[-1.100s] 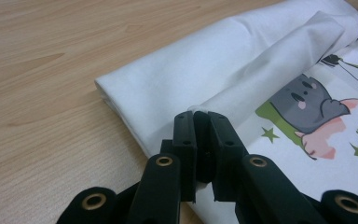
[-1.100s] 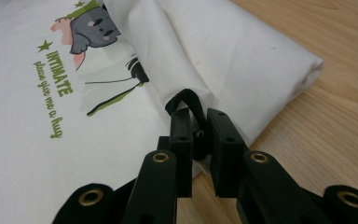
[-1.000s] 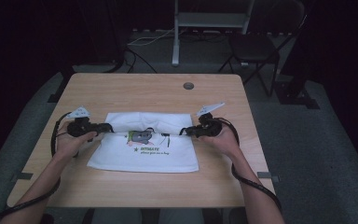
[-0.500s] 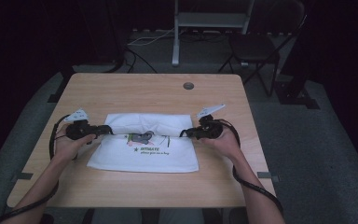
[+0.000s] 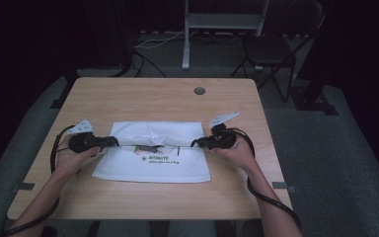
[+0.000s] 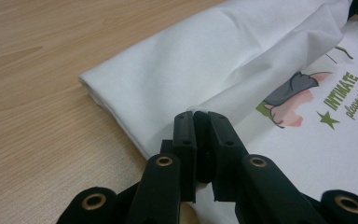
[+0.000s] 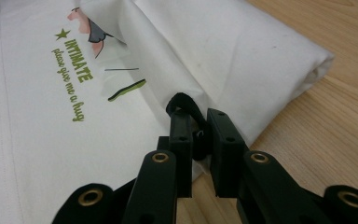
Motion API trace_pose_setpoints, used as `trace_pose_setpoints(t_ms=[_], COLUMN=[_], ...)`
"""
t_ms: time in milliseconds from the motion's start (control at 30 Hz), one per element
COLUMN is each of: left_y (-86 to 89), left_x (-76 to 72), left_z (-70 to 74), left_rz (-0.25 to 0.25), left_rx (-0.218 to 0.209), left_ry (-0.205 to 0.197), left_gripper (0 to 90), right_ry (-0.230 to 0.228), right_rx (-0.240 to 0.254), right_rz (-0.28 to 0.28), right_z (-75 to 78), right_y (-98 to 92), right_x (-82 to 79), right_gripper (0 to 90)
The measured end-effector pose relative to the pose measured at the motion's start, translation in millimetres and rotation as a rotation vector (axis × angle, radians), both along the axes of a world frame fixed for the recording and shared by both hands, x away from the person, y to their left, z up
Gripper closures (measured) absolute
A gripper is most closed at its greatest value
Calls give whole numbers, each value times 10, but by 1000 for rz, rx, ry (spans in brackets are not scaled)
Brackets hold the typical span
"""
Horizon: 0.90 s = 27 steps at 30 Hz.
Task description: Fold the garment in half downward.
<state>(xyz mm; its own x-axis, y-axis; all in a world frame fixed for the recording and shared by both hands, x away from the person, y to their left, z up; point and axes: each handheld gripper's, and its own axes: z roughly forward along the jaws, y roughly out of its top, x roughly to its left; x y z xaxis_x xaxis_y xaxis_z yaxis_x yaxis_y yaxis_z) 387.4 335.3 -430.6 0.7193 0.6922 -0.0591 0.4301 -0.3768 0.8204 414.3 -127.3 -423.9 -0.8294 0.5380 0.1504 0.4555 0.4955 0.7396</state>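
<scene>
My left gripper (image 6: 200, 122), at the lower middle of its own view, has its jaws pinched nearly together on a fold of the white T-shirt (image 6: 223, 60); the cloth edge runs right into the gap between the pads. My right gripper (image 7: 196, 122) is the same story in its view: jaws clamped, with a small dark strip and the white cloth caught between them, though I cannot tell what that strip is.

In the high view the left gripper (image 5: 109, 142) sits at the left edge of the shirt and the right gripper (image 5: 200, 143) at its right edge, both level with the printed line across the middle. The T-shirt (image 5: 153, 168) lies at the centre of the wooden table (image 5: 153, 101), slightly toward the bottom of the frame, already a compact rectangle. Its upper part is a thick doubled band, and the green lettering (image 6: 340, 91) and small cartoon print (image 7: 91, 28) are partly covered by the layer I hold.

My reading: the fold is well along. The sides look tucked in, and one flap is mid-way over. What remains is to carry this pinched edge down to the near hem, lay it flat and release.
</scene>
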Motion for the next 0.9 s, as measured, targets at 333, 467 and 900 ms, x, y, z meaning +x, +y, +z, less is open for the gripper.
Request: trace_pose_setpoints(t_ms=[333,467,900], left_y=[4,18,12], left_x=[-21,-37,-86], left_z=[4,13,18], left_rz=[-2,-2,-6], left_rx=[3,4,3], left_ry=[-2,-5,-10], left_gripper=[826,826,827], right_ry=[-2,-6,-12], right_rx=[0,1,1], right_rz=[-1,-1,-3], right_z=[5,9,19], right_y=[15,28,38], right_x=[-24,-41,-91], right_gripper=[812,812,812])
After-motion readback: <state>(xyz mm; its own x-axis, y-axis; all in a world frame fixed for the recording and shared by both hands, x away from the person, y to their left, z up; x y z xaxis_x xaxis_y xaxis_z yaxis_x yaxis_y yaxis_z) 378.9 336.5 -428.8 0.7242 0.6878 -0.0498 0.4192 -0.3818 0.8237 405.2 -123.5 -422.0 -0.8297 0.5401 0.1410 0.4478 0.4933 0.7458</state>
